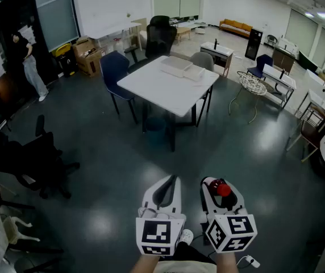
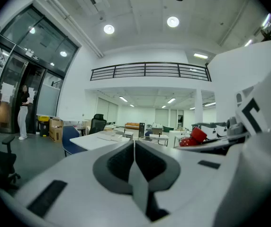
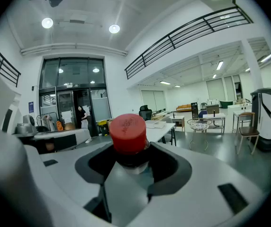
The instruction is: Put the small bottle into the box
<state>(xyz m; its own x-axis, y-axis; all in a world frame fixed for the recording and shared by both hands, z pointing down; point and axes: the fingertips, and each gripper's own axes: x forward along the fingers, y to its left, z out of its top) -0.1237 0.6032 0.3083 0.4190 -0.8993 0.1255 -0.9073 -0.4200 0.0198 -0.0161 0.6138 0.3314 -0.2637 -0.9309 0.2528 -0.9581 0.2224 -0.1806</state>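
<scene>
A small bottle with a red cap (image 3: 128, 135) sits clamped between the jaws of my right gripper (image 1: 222, 191), cap pointing forward; the red cap (image 1: 224, 190) also shows in the head view and at the right of the left gripper view (image 2: 195, 136). My left gripper (image 1: 167, 190) is held beside it at waist height, jaws shut with nothing between them. Far ahead stands a white table (image 1: 162, 87) with flat white boxes (image 1: 182, 67) on its far end; they also appear as white boxes (image 2: 108, 136) in the left gripper view.
Dark shiny floor lies between me and the table. Blue and grey chairs (image 1: 116, 68) ring the table. A black office chair (image 1: 34, 164) is at my left, a wire basket chair (image 1: 251, 86) at the right. A person (image 1: 29, 61) stands by the glass door, far left.
</scene>
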